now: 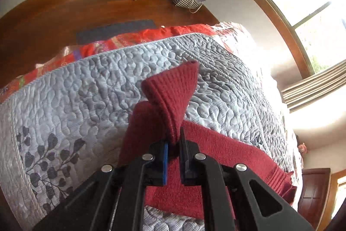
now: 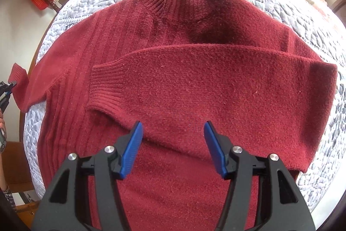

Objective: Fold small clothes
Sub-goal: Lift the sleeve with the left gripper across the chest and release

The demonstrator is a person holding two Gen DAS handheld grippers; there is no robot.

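Mid sleeve-fold: my left hand-held gripper (image 1: pixel 174 149) clenched on the sweater (image 2: pixel 173 83) cuff (image 1: pixel 170 88) at 9 o'clock, right hand-held gripper (image 2: pixel 173 151) released; next, carry cuff across.

— Where is your left camera looking?
— Low and close along the left gripper (image 1: pixel 174 152), across the quilt (image 1: pixel 86 88) toward the floor and window.
— And your right?
— Downward, near the sweater (image 2: pixel 194 83). Both views share sweater and quilt; yours also catches the left gripper at its edge.
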